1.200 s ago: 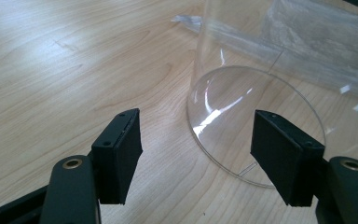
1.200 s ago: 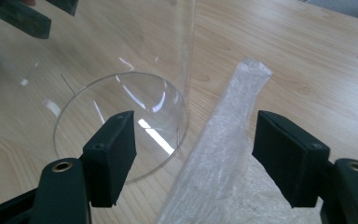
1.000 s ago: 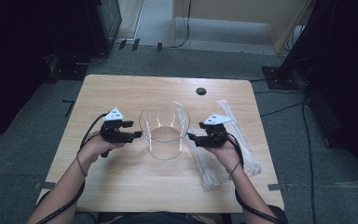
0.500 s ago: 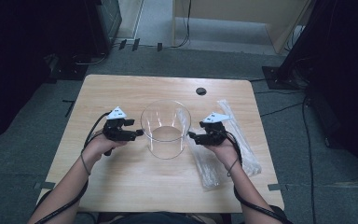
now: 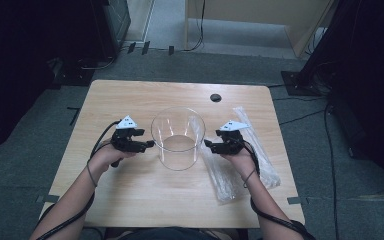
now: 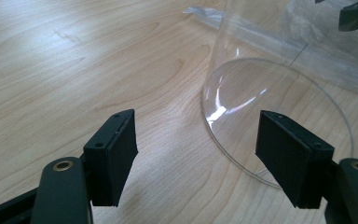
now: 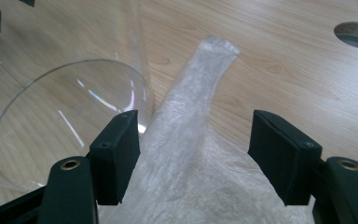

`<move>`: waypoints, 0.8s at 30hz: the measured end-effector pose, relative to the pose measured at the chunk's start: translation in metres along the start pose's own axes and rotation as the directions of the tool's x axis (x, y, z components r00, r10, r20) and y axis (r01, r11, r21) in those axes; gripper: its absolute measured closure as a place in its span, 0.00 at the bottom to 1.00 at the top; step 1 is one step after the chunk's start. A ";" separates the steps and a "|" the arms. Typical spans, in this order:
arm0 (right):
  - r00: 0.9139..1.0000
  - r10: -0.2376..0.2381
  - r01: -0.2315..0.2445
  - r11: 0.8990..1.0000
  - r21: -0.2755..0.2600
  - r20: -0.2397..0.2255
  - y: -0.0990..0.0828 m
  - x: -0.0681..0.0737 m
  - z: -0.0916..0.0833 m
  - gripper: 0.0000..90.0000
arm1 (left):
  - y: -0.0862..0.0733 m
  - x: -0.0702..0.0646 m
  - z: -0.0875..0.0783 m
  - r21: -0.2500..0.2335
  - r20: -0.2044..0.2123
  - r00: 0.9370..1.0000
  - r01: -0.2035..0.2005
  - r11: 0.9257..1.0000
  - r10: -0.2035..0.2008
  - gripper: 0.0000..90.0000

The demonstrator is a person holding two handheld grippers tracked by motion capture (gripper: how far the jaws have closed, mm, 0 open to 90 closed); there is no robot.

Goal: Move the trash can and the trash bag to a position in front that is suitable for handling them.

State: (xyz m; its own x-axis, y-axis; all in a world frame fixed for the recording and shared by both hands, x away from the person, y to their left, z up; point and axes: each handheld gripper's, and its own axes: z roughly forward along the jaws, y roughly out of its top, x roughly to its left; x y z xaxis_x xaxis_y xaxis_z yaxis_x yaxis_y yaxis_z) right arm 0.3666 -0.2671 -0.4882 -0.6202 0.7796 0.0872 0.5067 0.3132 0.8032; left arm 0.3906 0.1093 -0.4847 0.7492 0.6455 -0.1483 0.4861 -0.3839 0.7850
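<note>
A clear glass cylinder [image 5: 176, 137] is seen upright at the middle of the wooden table [image 5: 130, 200]. The left gripper [image 5: 147, 144] is held just beside its left wall, jaws apart, nothing between. The right gripper [image 5: 209, 145] is held with jaws spread above a plastic bag [image 7: 186, 154], unclamped

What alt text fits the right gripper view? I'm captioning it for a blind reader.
The right gripper holds its two black jaws open over a crinkled clear plastic bag lying on a light wooden table. A clear glass cylinder stands just beside the bag at the left, and a round hole in the tabletop shows at the upper right.
</note>
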 end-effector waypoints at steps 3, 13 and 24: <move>1.000 0.006 -0.006 1.000 -0.002 0.004 -0.001 -0.002 0.001 0.37 | -0.001 0.001 0.001 0.003 0.001 1.000 -0.005 1.000 0.005 0.32; 0.999 0.024 -0.024 1.000 0.002 0.033 -0.003 -0.007 0.007 0.36 | -0.006 0.007 0.006 0.024 -0.015 1.000 -0.008 1.000 0.008 0.32; 0.999 0.031 -0.032 0.999 0.037 0.014 -0.008 -0.005 0.016 0.32 | -0.008 0.008 0.008 0.045 -0.022 1.000 -0.006 0.999 0.007 0.30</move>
State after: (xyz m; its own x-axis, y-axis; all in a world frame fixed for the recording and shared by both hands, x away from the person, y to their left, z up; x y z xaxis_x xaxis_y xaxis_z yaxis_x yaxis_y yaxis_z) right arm 0.3756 -0.2651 -0.5048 -0.5959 0.7962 0.1042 0.5477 0.3082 0.7778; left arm 0.3961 0.1119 -0.4969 0.7425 0.6571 -0.1296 0.5014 -0.4170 0.7581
